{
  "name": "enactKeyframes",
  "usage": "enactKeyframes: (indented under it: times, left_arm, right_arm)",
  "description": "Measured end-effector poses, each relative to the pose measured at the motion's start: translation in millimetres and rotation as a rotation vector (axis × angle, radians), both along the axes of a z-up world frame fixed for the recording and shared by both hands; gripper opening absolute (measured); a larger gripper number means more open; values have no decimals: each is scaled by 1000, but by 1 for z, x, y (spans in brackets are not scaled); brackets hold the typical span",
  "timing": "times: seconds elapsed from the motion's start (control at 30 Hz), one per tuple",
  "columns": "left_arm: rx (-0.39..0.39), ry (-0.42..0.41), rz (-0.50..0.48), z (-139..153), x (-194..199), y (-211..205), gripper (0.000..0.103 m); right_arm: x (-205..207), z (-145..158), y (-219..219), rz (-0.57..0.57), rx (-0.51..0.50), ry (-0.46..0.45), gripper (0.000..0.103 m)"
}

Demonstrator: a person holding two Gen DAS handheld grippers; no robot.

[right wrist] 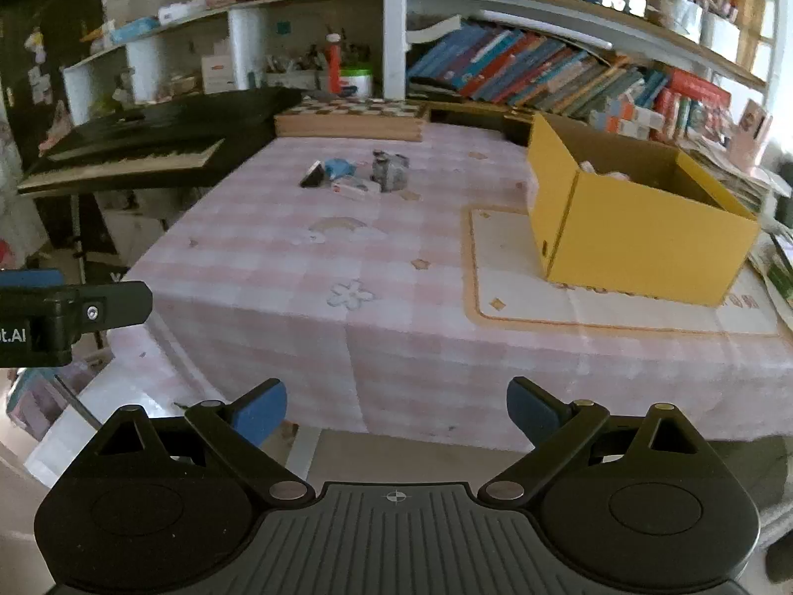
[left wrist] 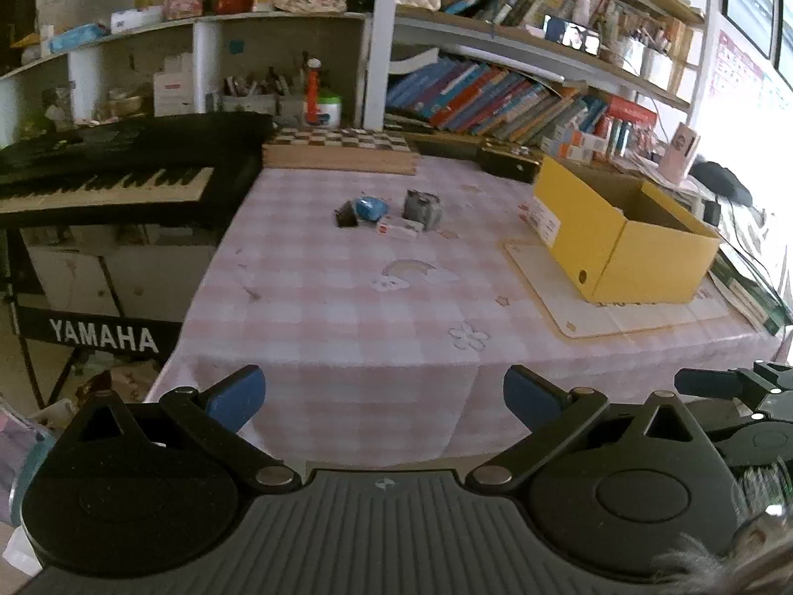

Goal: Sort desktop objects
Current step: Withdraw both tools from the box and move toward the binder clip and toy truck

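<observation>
Yellow cardboard, the open box [left wrist: 614, 243] on the checked tablecloth [left wrist: 347, 307] already holds something pale. Well left of the box, four small things wait unsorted: black clip [left wrist: 345, 214], blue object [left wrist: 370, 208], grey object [left wrist: 421, 208], white packet [left wrist: 399, 228]. Left gripper [left wrist: 384, 396] and right gripper [right wrist: 396, 409] hover off the table's near edge, fingers spread, empty.
</observation>
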State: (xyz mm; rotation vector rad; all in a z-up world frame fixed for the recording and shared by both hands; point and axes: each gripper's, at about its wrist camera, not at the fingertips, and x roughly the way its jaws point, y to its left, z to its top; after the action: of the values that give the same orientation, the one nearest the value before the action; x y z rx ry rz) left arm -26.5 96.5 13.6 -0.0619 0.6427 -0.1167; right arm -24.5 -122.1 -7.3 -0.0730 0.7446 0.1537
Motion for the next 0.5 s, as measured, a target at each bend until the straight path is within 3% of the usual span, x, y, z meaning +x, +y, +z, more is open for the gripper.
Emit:
enactKeyframes:
  times: [0.5]
  left_arm:
    - [15,-28,19,5,29,7,103]
  right_arm:
    - [38,4,15,36,21,-38,97]
